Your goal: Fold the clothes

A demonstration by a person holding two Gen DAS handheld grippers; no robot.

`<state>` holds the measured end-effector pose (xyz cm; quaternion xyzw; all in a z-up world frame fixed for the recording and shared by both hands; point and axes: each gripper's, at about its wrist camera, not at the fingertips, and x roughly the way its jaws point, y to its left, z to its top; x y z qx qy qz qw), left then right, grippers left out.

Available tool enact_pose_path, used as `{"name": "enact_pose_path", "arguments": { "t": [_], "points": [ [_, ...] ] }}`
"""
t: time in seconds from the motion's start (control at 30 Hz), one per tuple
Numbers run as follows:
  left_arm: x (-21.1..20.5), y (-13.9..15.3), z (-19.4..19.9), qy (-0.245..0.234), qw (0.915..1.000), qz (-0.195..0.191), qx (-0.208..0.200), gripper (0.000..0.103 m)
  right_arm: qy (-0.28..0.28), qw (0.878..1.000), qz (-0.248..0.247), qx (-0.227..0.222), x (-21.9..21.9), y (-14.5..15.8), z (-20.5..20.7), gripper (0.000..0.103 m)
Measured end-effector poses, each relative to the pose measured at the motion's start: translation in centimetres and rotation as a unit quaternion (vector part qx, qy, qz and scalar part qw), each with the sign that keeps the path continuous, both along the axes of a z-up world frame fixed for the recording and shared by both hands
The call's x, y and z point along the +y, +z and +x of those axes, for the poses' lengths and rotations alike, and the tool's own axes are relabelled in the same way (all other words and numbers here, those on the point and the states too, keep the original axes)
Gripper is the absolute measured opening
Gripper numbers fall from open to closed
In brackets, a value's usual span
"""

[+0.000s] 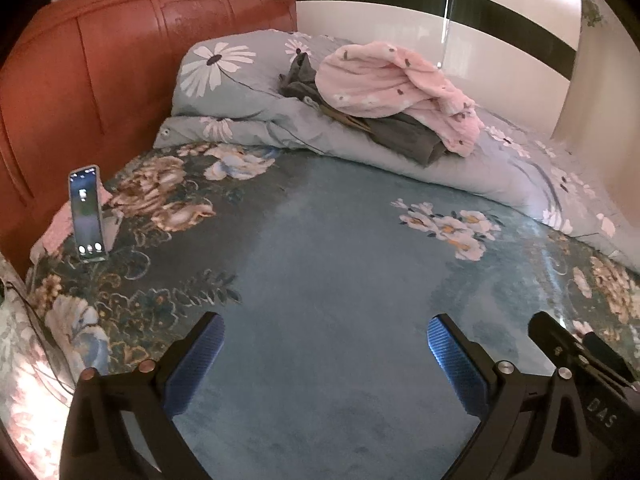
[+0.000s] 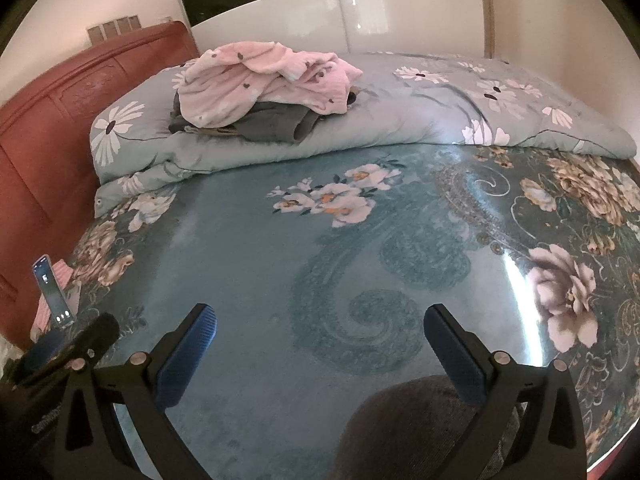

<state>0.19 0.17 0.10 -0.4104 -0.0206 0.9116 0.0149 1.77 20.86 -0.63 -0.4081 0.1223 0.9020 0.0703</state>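
A crumpled pink garment with small dark spots [image 1: 396,88] [image 2: 260,80] lies on top of dark grey clothes [image 1: 408,138] [image 2: 276,124], piled on a folded pale-blue daisy quilt [image 1: 256,100] [image 2: 400,120] at the far side of the bed. My left gripper [image 1: 324,340] is open and empty, low over the teal floral bedspread [image 1: 320,248] [image 2: 256,248], far from the pile. My right gripper [image 2: 320,332] is open and empty too. Its tip shows at the left wrist view's right edge [image 1: 560,340].
A phone [image 1: 86,212] [image 2: 54,296] stands lit near the red-brown headboard [image 1: 100,60] [image 2: 48,128] at the left. A white wardrobe with a dark stripe [image 1: 440,8] rises behind the bed. A dark rounded shape [image 2: 420,428] sits at the near edge below my right gripper.
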Motion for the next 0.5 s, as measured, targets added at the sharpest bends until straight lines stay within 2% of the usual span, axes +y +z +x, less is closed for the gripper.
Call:
{"name": "enact_pose_path", "arguments": {
  "t": [0.27,0.5],
  "points": [
    [0.46,0.27,0.5,-0.02,0.9995,0.023,-0.001,0.103,-0.008,1.0,-0.003,0.008,-0.04,0.16,0.21,0.103],
    [-0.16,0.71,0.16,-0.013,0.9983,0.057,-0.004,0.103,-0.01,1.0,-0.023,0.007,0.95,0.36,0.6,0.103]
  ]
}}
